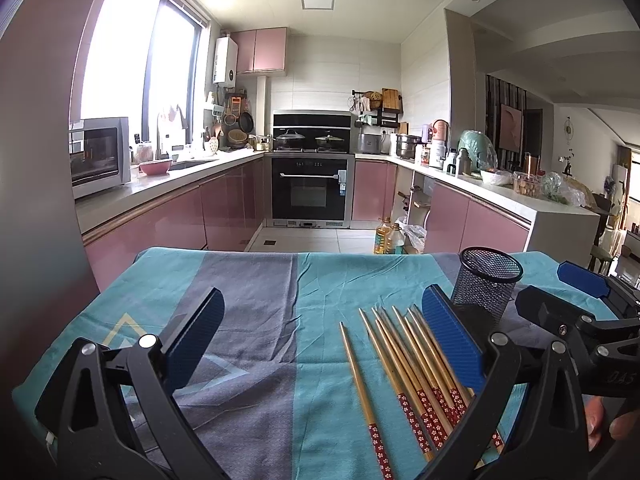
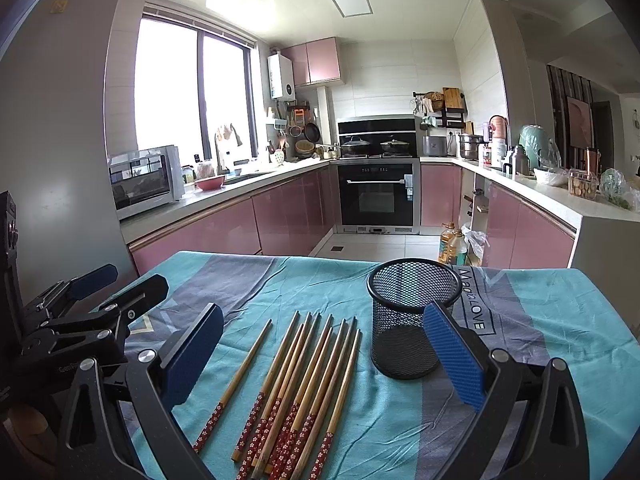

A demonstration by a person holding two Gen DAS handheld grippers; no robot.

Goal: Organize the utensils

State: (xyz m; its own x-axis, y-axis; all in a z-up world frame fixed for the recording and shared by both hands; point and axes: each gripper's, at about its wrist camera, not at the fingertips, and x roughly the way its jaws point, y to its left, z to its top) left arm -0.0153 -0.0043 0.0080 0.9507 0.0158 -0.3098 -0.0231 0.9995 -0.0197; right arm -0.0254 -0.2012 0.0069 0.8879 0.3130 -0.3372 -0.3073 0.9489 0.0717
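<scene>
Several wooden chopsticks (image 2: pixel 304 392) with red flowered ends lie side by side on the teal and grey cloth (image 2: pixel 540 320), one (image 2: pixel 236 384) a little apart to the left. A black mesh cup (image 2: pixel 412 320) stands upright and empty just right of them. My right gripper (image 2: pixel 324 344) hovers open above the chopsticks, holding nothing. In the left wrist view the chopsticks (image 1: pixel 404 368) lie right of centre with the mesh cup (image 1: pixel 486 280) behind them. My left gripper (image 1: pixel 324 332) is open and empty over the cloth (image 1: pixel 248 300); the right gripper (image 1: pixel 568 296) shows at the right edge.
The table's far edge (image 2: pixel 320 258) drops to a tiled kitchen floor. Pink cabinets, an oven (image 2: pixel 376 196) and cluttered counters lie beyond. An oil bottle (image 2: pixel 448 244) stands on the floor past the table. A hand (image 1: pixel 616 420) holds the right gripper's handle.
</scene>
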